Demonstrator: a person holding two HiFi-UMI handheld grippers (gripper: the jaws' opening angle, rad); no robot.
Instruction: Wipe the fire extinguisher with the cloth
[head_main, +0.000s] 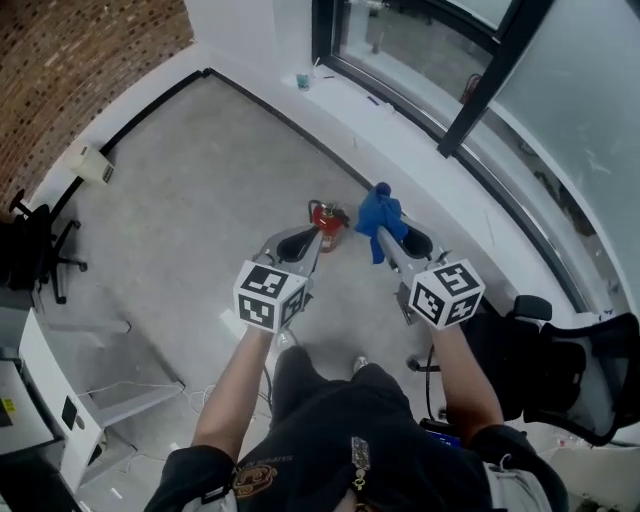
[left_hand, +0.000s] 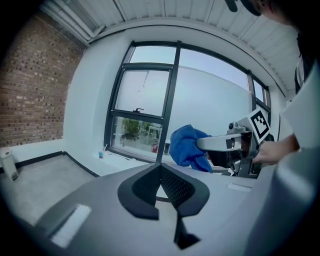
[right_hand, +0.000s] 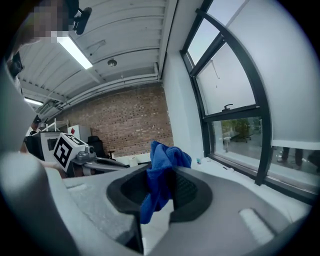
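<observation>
A small red fire extinguisher (head_main: 327, 222) stands on the grey floor ahead of me, near the white window sill. My left gripper (head_main: 312, 240) hovers just in front of it with its jaws shut and nothing between them; in the left gripper view its tips (left_hand: 161, 166) meet. My right gripper (head_main: 388, 235) is shut on a bunched blue cloth (head_main: 380, 214), held just right of the extinguisher. The cloth (right_hand: 162, 172) hangs between the right jaws, and the blue cloth (left_hand: 187, 147) also shows from the left gripper. Neither gripper view shows the extinguisher.
A long white sill (head_main: 400, 110) under tall dark-framed windows runs along the far side, with a small cup (head_main: 303, 80) on it. A black office chair (head_main: 40, 250) stands at the left, another black chair (head_main: 560, 370) close at my right. A white box (head_main: 92, 163) sits by the brick wall.
</observation>
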